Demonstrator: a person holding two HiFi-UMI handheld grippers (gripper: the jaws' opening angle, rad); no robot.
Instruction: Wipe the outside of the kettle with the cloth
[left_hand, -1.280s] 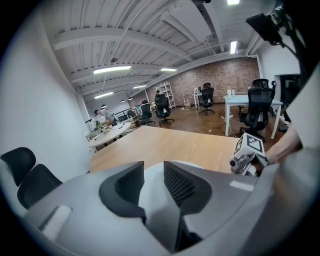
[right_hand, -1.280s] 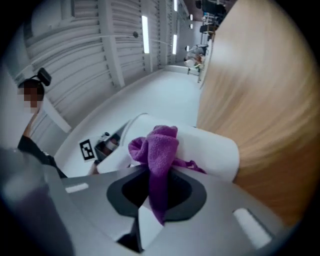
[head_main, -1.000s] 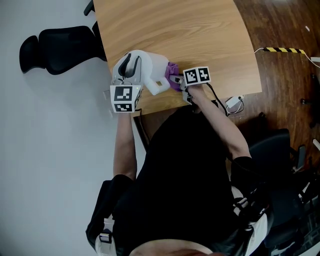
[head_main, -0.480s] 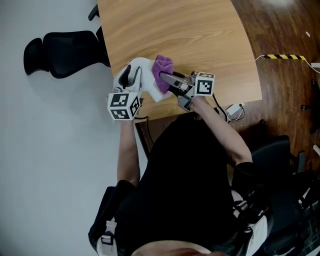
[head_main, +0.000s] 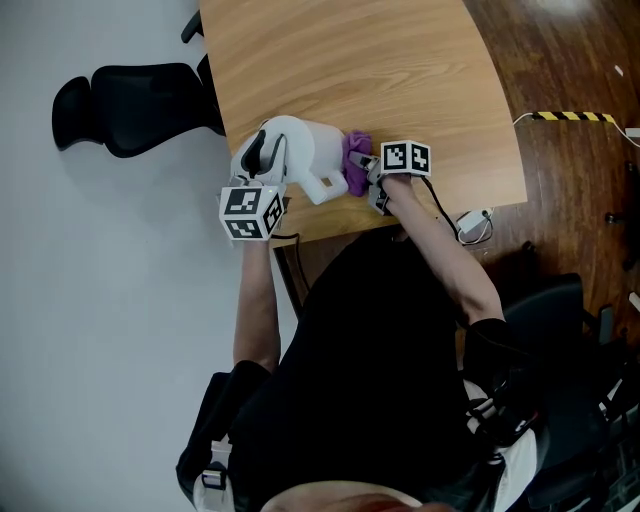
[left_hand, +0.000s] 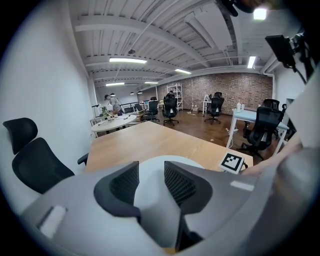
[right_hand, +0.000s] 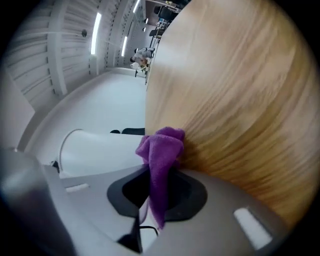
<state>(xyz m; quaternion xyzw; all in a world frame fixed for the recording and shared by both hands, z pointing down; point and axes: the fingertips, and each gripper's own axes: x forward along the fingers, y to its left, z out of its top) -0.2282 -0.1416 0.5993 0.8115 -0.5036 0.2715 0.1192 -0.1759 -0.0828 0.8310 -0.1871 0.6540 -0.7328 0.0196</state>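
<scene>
Here, left gripper (left_hand: 151, 184) gripping kettle (head_main: 315, 160), right gripper (right_hand: 160, 194) clamping purple cloth (right_hand: 162, 147)

A white kettle (head_main: 305, 160) stands near the front edge of the wooden tabletop (head_main: 400, 70), its dark handle turned to the left. The left gripper (head_main: 262, 180) meets the kettle at that handle, with its marker cube just over the tabletop's edge. The right gripper (head_main: 372, 167) reaches in from the other side, and a bunched purple cloth (head_main: 357, 150) at its tip lies against the kettle's right flank. Both forearms run back to a person in a black top (head_main: 380, 350). A black chair (head_main: 130, 90) stands left of the tabletop. To the right, on the dark wood floor, lie a yellow-and-black strip (head_main: 565, 115) and a white cable (head_main: 470, 222).
</scene>
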